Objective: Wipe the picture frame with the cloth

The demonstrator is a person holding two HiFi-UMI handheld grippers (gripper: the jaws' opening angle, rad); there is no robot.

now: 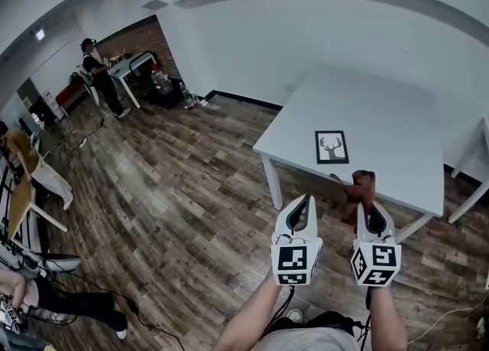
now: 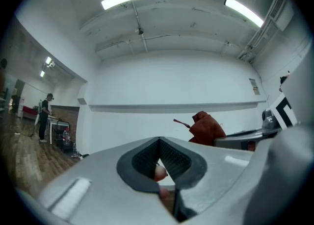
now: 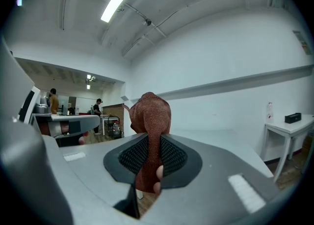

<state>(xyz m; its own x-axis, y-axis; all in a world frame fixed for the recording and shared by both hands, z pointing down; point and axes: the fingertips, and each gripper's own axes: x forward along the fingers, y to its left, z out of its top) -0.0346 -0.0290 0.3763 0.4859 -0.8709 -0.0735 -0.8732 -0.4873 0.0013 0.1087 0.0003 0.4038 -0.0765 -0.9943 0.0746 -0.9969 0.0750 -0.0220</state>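
Note:
The picture frame [image 1: 331, 147], black-edged with a deer print, lies flat near the front edge of the white table [image 1: 382, 112]. My right gripper [image 1: 365, 206] is shut on a reddish-brown cloth [image 1: 357, 187], held upright over the floor just in front of the table's near edge. The cloth [image 3: 151, 113] bunches above the jaws of the right gripper [image 3: 152, 143] and hangs down between them. My left gripper [image 1: 301, 209] is beside it, to the left, shut with nothing in it. In the left gripper view the left gripper [image 2: 159, 143] points at the wall, with the cloth [image 2: 206, 126] to its right.
Wooden floor [image 1: 176, 189] stretches to the left of the table. A second white table [image 1: 477, 160] stands at the right edge. A person [image 1: 99, 74] stands at a desk far back left, and other people and cables are at the left edge.

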